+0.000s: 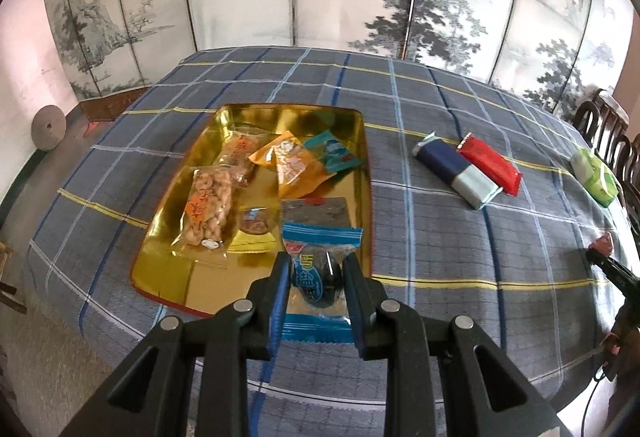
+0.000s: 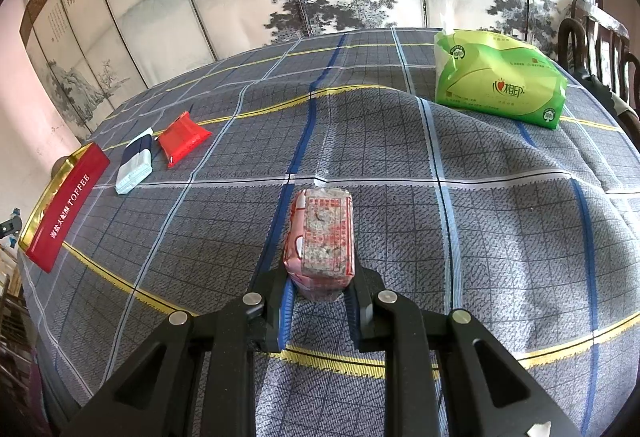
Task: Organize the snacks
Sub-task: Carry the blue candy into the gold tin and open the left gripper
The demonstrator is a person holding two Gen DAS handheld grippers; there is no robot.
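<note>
Left tool [image 1: 316, 277] is clamped on a blue packet [image 1: 318, 277], its two fingers pressed against the sides of the dark snack inside, and it hangs at the near edge of the gold tray [image 1: 168, 269], just by the packs already lying there: a peanut bag [image 1: 208, 207], an orange pouch [image 1: 292, 165] and a teal one [image 1: 334, 153]. Right tool [image 2: 319, 283] is closed around the near end of a pink brick [image 2: 324, 237], whose far end seems to rest on the checked cloth of the tabletop [image 2: 500, 221], well apart from the tray. To do this step well, I would carry the blue packet a little further forward, over the bare gold patch at the near left corner, lower it until the wrapper touches the tray floor, and only then let the fingers part (dropping from height could send it skidding onto the other packs). Keep it flat, so it does not lean on the rim. The navy bar [image 1: 456, 173] and red bar [image 1: 490, 163] wait on the cloth to the right, touching one another; the green tissue pack [image 2: 500, 85] is probably no snack and may stay.
</note>
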